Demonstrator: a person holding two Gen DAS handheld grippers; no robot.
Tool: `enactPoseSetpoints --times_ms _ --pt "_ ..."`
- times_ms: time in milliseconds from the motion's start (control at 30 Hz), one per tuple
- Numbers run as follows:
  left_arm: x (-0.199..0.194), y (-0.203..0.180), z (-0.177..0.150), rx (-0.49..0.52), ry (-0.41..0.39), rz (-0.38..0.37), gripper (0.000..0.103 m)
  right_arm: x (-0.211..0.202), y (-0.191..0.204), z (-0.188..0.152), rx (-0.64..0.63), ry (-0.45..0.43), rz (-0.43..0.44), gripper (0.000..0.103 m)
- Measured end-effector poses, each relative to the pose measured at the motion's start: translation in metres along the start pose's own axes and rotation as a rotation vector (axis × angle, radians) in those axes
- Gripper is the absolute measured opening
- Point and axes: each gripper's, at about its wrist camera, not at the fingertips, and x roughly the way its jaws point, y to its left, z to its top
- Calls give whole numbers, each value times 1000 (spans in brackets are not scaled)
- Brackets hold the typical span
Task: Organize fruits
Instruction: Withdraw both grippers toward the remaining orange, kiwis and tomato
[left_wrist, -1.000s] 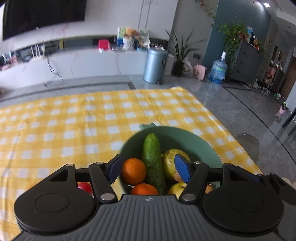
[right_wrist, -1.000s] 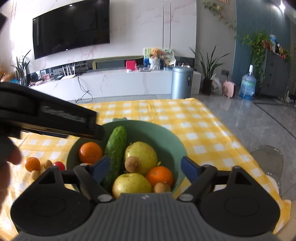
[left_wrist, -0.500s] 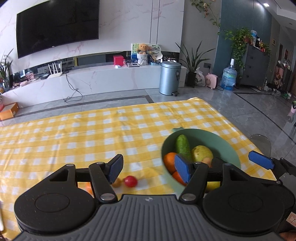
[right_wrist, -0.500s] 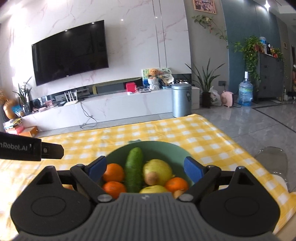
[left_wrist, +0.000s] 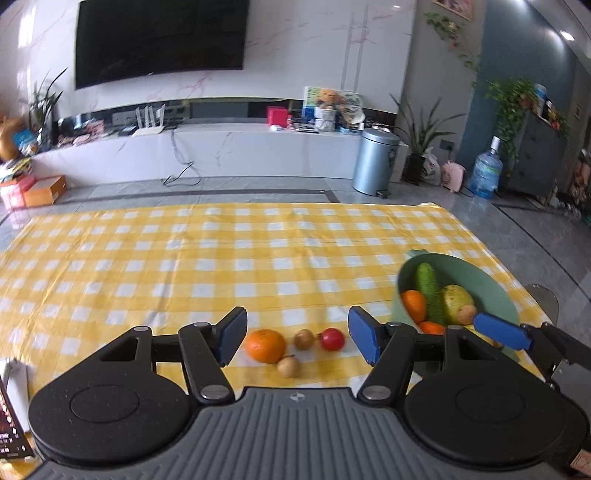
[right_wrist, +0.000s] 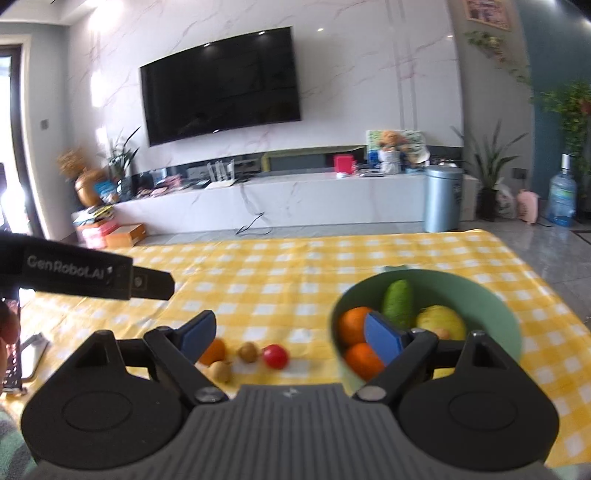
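Hovering L gripper (left_wrist: 297, 334) over orange (left_wrist: 266, 346)

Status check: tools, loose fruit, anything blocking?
Left tool open, empty; right tool closing, empty. Orange, tomato, two small brown fruits loose beside bowl. Nothing blocking.

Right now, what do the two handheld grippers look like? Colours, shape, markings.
Both match: the left gripper and right gripper each have a ribbed grey body, two round black discs, black linkage arms with silver pivot pins, and flat blue pads. A small logo sits at the body's centre. Seen from the right wrist view, the left gripper's black side carries white "GenRobot.AI" lettering. No cables visible.
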Motion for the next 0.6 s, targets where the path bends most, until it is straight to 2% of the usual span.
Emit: enactPoseSetpoints --times_ms 200,367,600 --pt "8 24 -6 -54 3 17 74 15 17 -7 -46 39 16 80" --pt "22 38 -12 -95 30 18 74 30 26 -12 -79 74 32 68" --pt "46 57 -23 -151 81 12 67 58 33 -18 -110 128 46 53"
